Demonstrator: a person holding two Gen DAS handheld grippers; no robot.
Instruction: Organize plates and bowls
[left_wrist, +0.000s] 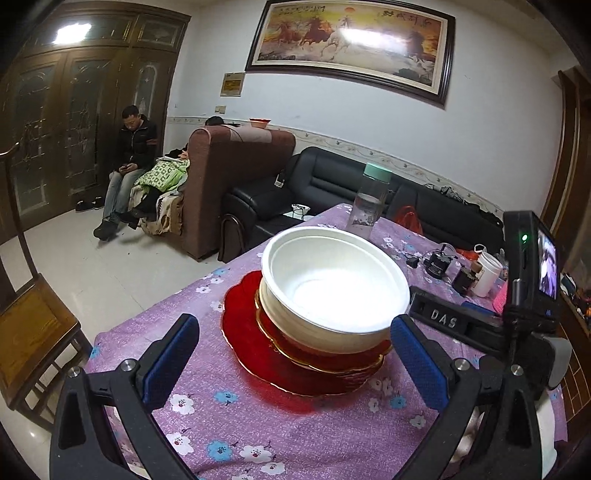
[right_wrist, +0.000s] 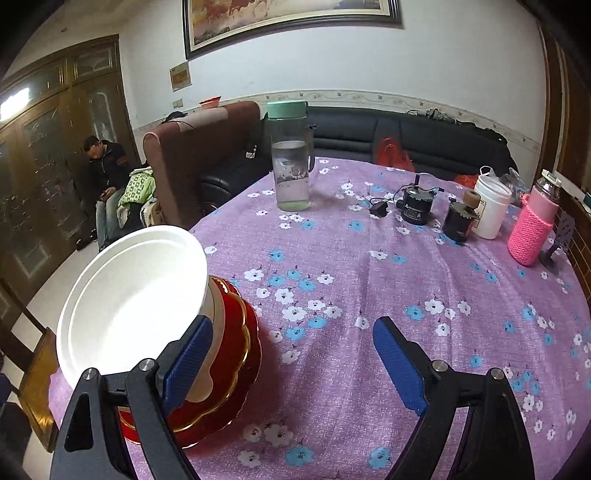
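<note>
While both tongs stand wide and hold nothing, the left tongs (left_wrist: 295, 347) frame the white bowl (left_wrist: 334, 284) stacked on red plates (left_wrist: 258, 350); the right tongs (right_wrist: 293, 354) hover beside that stack, over the tablecloth (right_wrist: 369, 258).

Bare tablecloth (right_wrist: 332, 369) fills the centre and lower right of the right wrist view, open between the spread fingers of the right gripper (right_wrist: 291, 363). The white bowl (right_wrist: 129, 295) on stacked red plates (right_wrist: 229, 369) blocks the lower left. A water bottle (right_wrist: 291, 162) stands at upper centre; small motors (right_wrist: 415, 206), a white jar (right_wrist: 491, 210) and a pink bottle (right_wrist: 532, 229) crowd the upper right.
</note>
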